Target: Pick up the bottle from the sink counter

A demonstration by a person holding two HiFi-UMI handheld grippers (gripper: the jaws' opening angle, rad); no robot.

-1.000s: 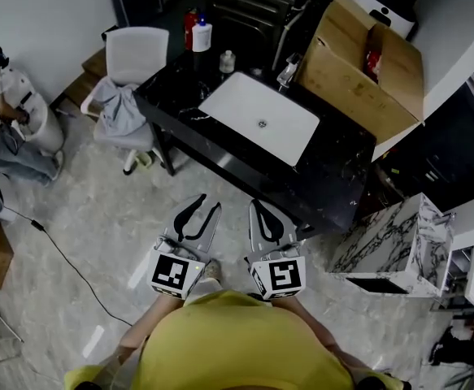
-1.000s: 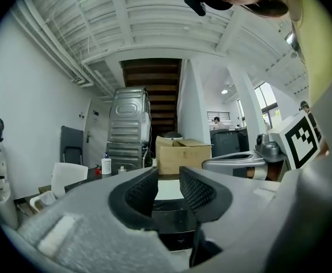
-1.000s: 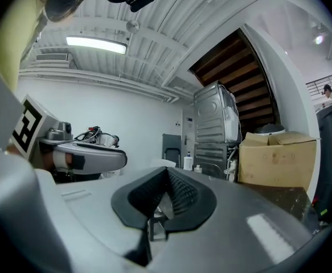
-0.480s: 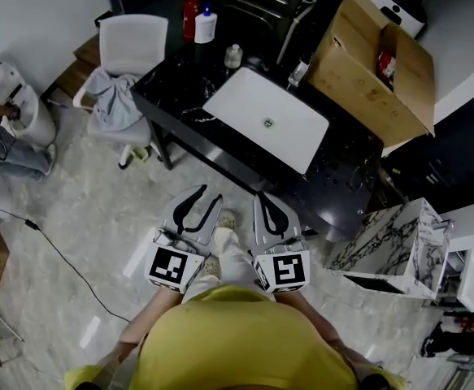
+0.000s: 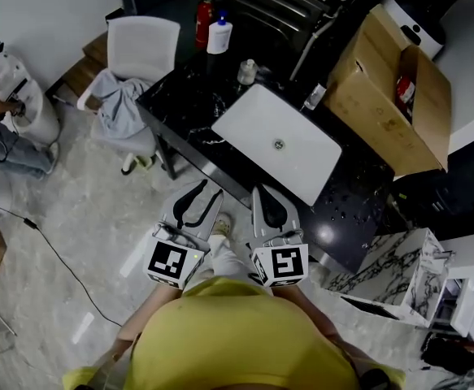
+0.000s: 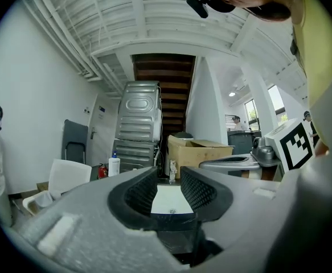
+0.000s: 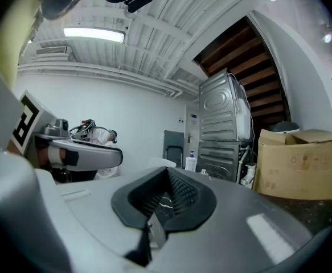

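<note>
The grey left gripper [image 5: 205,198] is held parted, the grey right gripper [image 5: 258,197] clenched, both empty. The white pump bottle [image 5: 219,37] on the black sink counter [image 5: 184,108] is not yet reached

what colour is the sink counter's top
The counter top is black with faint white veining; clearest in the head view.
</note>
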